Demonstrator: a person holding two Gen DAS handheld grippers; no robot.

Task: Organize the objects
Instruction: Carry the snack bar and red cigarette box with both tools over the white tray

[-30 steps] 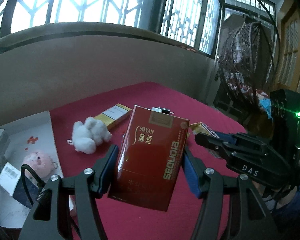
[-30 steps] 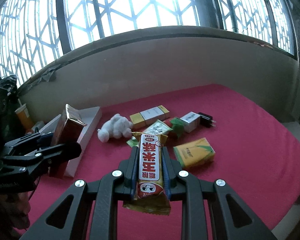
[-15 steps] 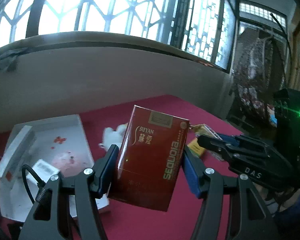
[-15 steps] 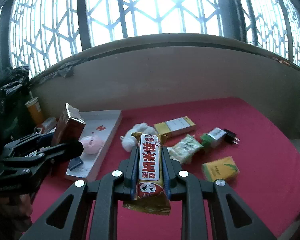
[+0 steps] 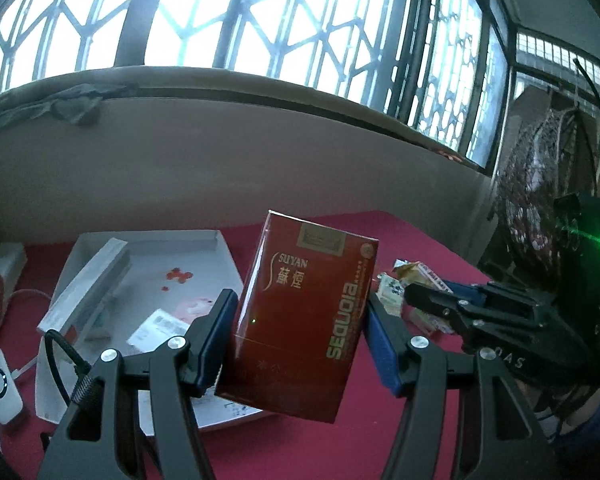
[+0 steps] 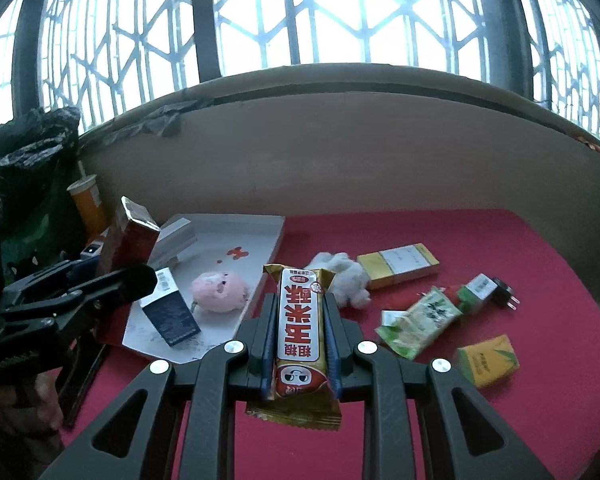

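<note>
My left gripper [image 5: 300, 320] grips a red carton [image 5: 304, 312] between its jaws; my right gripper [image 6: 300, 332] pinches a snack bar [image 6: 300, 328]

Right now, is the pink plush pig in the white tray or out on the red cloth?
In. The pink plush pig lies on the white tray floor, beside a dark blue box, inside the rim.

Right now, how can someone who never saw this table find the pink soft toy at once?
Start at the red tablecloth and find the shallow white tray at its left end. The pink soft toy lies inside that tray, beside a dark blue box. It is the only round, pink, soft thing; the fluffy toy nearby is white and lies outside the tray.
</note>
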